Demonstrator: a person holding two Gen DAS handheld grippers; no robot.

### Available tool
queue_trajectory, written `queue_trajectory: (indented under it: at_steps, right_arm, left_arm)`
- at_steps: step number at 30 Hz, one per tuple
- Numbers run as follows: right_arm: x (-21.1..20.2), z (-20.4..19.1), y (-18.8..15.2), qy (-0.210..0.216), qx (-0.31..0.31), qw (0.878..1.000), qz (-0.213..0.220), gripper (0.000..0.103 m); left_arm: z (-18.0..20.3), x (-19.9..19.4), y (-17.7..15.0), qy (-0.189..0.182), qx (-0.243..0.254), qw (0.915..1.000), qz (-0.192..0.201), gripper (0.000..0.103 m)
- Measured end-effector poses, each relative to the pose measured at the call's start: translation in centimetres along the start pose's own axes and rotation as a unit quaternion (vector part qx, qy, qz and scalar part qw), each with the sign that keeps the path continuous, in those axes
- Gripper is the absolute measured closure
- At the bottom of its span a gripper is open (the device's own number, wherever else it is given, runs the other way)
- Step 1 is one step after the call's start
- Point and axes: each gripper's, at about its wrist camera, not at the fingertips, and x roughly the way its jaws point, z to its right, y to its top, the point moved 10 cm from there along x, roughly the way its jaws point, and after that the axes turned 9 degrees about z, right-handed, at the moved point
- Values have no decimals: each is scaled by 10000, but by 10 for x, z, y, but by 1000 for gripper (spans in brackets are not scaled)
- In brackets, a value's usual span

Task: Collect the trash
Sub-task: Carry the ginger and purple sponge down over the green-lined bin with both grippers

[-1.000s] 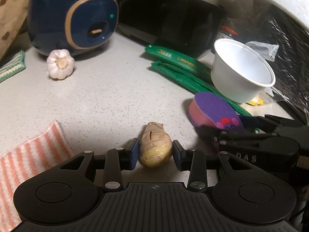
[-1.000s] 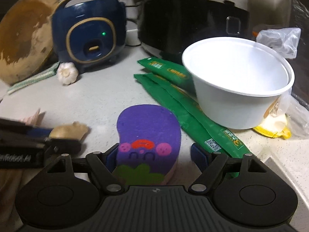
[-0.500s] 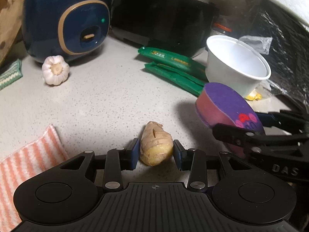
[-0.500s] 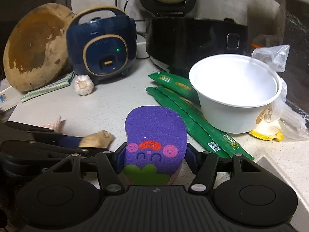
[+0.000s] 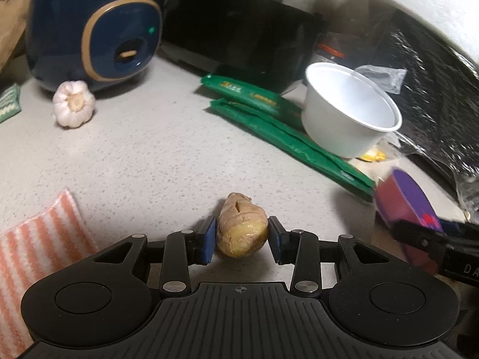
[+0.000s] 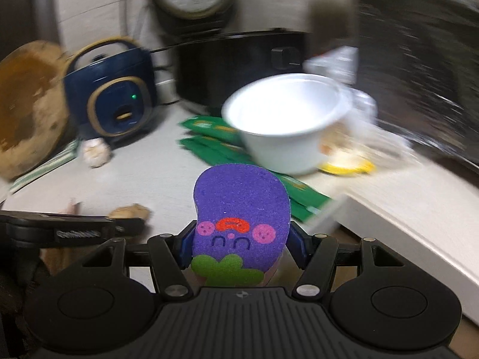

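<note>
Right tool (image 6: 239, 248) pinching purple sponge (image 6: 241, 209), lifted off table (image 5: 149, 164). Left tool (image 5: 242, 236) spread around ginger (image 5: 242, 230), pads not quite touching. Ahead-right: white bowl (image 5: 350, 113), empty, atop green packets (image 5: 287, 137).

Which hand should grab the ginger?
Probably the left. The left gripper already has the ginger between its open blue pads, while the right gripper is busy clamping the purple sponge.
</note>
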Motion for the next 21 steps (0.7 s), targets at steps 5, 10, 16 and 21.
queue_trajectory:
  at_steps: [5, 10, 16, 21]
  right_arm:
    - [-28, 52, -23, -649, 424, 9969, -153, 42]
    - [-47, 100, -42, -905, 667, 9934, -244, 42]
    - [-63, 142, -62, -958, 712, 9921, -389, 42]
    - [-71, 170, -79, -859, 850, 9914, -497, 42]
  left_arm:
    - [24, -14, 8, -267, 54, 9994, 232, 62]
    - [76, -31, 8, -750, 189, 9962, 403, 62]
    - [143, -20, -32, -1156, 198, 9930, -134, 62]
    - [174, -1, -80, -1239, 66, 9894, -758, 62]
